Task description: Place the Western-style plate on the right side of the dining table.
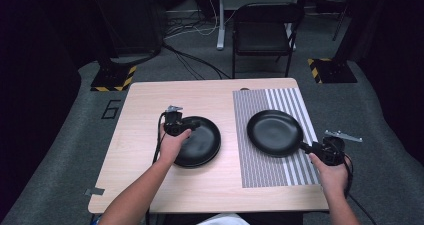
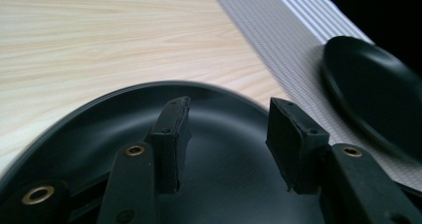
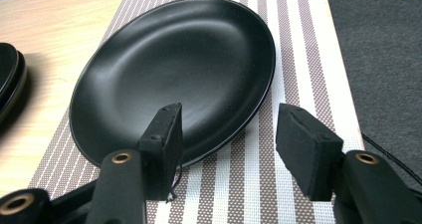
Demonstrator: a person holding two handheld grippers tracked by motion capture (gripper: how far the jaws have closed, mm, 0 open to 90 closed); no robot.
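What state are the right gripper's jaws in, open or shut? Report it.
Open. The right gripper holds its jaws wide apart, with striped placemat and the round black plate between them.

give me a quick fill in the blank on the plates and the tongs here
1. The black plate near the right tongs lies on the ____ mat.
2. The stacked plates under the left tongs rest on the bare ____ table.
3. Both tongs stand ____, gripping nothing.

Missing words: striped; wooden; open
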